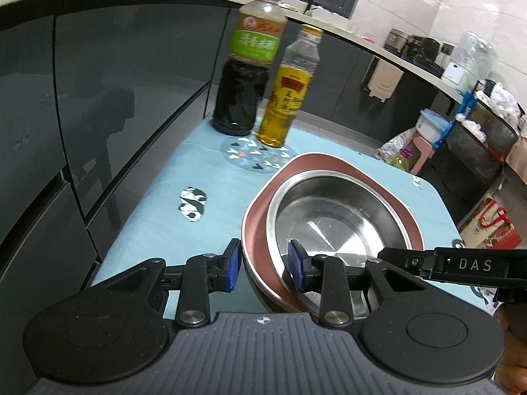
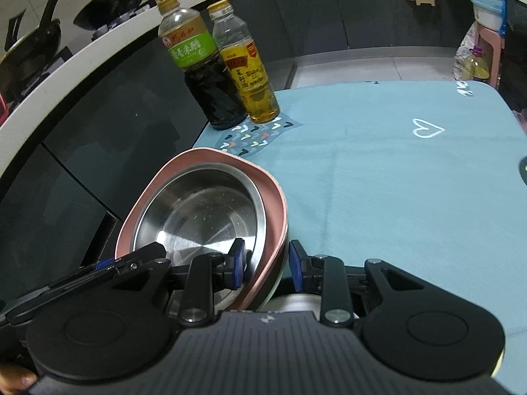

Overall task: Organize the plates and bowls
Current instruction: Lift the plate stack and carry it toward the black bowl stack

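Note:
A steel bowl (image 1: 332, 217) sits nested inside a pink bowl (image 1: 260, 247) on the light blue tablecloth (image 1: 158, 204). My left gripper (image 1: 263, 268) straddles the stack's near-left rim, one blue pad outside, one inside the steel bowl, with the jaws apart around the rims. My right gripper (image 2: 268, 268) straddles the near-right rim of the same stack: the steel bowl (image 2: 197, 217) and pink bowl (image 2: 275, 207). Its jaws are also apart, with visible gaps to the rim. The right gripper's finger reaches into the left wrist view (image 1: 461, 265).
A dark vinegar bottle (image 1: 243, 75) and a yellow oil bottle (image 1: 286, 95) stand at the table's far left on a patterned round mat (image 1: 253, 158). Dark cabinets (image 1: 98, 98) run along the left. The cloth (image 2: 411, 181) stretches to the right.

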Available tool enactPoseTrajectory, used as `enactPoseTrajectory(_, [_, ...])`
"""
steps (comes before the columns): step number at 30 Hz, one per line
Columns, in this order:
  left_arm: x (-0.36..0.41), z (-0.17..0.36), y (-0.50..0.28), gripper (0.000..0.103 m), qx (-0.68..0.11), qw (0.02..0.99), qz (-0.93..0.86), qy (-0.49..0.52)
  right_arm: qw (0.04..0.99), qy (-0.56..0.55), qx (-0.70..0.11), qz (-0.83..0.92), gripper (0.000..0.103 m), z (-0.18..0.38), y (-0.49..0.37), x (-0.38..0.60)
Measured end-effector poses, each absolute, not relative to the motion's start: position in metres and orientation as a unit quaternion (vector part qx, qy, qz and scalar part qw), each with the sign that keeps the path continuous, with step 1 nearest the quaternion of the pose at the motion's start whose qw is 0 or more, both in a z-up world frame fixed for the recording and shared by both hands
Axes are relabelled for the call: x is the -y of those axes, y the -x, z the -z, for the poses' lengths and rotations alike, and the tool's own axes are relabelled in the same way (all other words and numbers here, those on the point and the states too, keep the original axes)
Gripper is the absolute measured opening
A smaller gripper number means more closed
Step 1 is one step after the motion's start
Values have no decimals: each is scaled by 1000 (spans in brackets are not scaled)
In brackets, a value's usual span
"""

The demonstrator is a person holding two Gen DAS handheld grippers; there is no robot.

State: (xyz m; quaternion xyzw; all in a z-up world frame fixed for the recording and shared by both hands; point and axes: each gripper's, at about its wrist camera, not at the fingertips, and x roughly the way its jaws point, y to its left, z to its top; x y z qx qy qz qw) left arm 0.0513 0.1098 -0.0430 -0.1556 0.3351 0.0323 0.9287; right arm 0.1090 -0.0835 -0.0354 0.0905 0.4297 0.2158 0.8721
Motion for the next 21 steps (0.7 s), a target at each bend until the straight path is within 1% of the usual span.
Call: enactPoseTrajectory(21, [-43, 47, -10, 28, -355, 928, 27, 113, 887, -135, -409, -167, 7, 39, -44, 155])
